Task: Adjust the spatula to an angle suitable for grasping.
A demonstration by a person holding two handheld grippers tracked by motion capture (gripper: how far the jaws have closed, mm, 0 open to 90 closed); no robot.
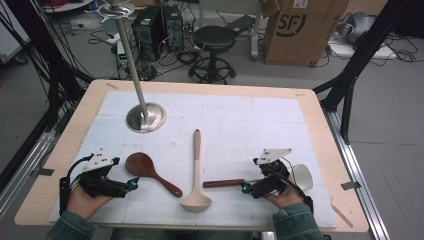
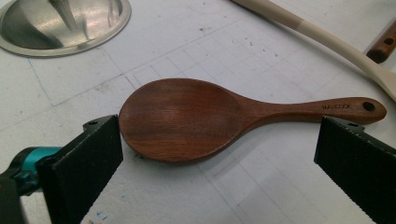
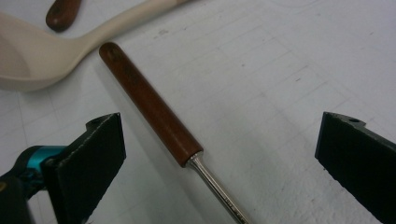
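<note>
1. Left tool (image 1: 131, 184) sits low on the left side of the counter (image 1: 310, 107), held in the person's left hand (image 1: 85, 199). Its jaws are spread wide with nothing between the pads.
2. In the left gripper view, the dark wooden spoon (image 2: 187, 119) lies flat on the white grid mat (image 2: 201, 51) right in front of those jaws. Bowl is just ahead of the left pad, and the handle end with the hole is just ahead of the right pad. Can't tell whether the left pad actually touches the bowl rim.
3. Right tool (image 1: 245, 188) is low on the right side, in the right hand (image 1: 285, 197). Jaws also wide apart, gripping nothing.
4. The right gripper view shows the brown-handled utensil (image 3: 149, 109) lying on the mat between the jaws, closer to the left pad, with its metal shaft running down towards the camera. In the high view its pale head (image 1: 302, 176) pokes out past the right hand.
5. A cream ladle (image 1: 196, 175) lies between the two, bowl towards the person, handle pointing away.
6. A steel stand base (image 1: 145, 117) with a pole sits further back on the left.
</note>
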